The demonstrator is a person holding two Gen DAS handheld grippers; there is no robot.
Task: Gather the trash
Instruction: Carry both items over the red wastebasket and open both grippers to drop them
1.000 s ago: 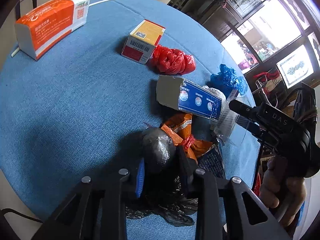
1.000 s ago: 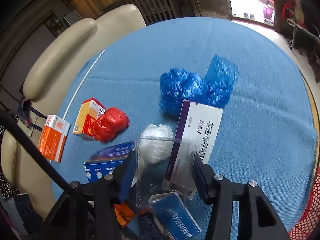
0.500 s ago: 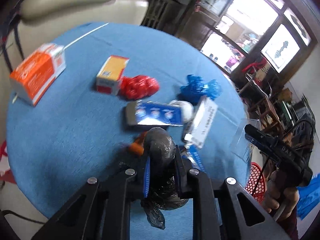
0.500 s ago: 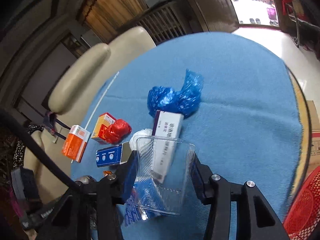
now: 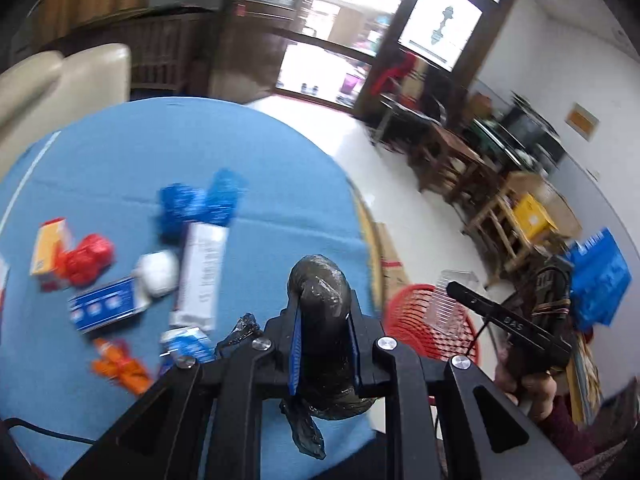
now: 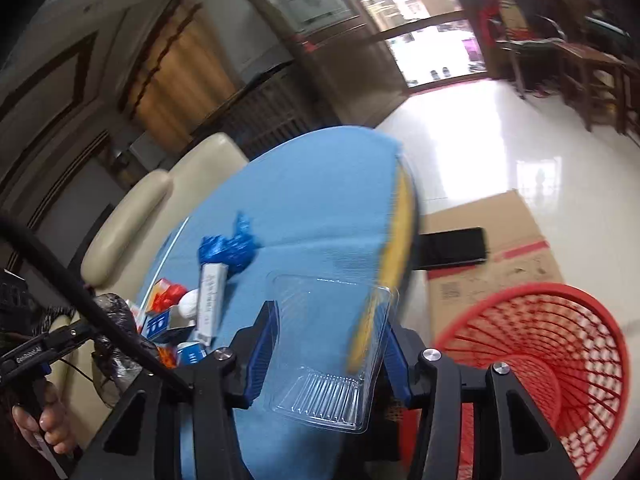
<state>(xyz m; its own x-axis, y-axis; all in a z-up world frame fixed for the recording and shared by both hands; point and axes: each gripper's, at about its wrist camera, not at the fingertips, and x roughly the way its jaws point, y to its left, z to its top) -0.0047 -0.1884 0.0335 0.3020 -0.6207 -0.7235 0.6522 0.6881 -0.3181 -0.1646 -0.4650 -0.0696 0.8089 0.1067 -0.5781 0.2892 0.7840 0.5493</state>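
Trash in hand: a black plastic wad (image 5: 320, 312) sits pinched between the fingers (image 5: 298, 352) of the left gripper (image 5: 322, 354), and a clear plastic clamshell tray (image 6: 328, 344) sits clamped between the fingers (image 6: 262, 354) of the right gripper (image 6: 326, 356). Both pieces are off the counter (image 5: 120, 160) now; a second ago the wad lay on the blue cloth with the left fingers only loosely around it, and the tray hung low over the pile. The left fingers have just been closing and now press tight on the wad. The right fingers stand partly spread, held apart by the tray's width.

Both views have swung away from the pile toward the counter's edge. A red mesh basket (image 6: 532, 372) stands on the floor just beside the counter, and the right gripper's tray is close to it; in the left view the tray shows in front of the basket's rim. Judgement: carry phase, with release over the basket next.

Left on the counter: blue plastic bundle (image 5: 200, 204), white carton (image 5: 202, 276), white wad (image 5: 158, 272), blue box (image 5: 106, 308), red wad (image 5: 86, 260), orange wrapper (image 5: 120, 366). Much collecting remains.
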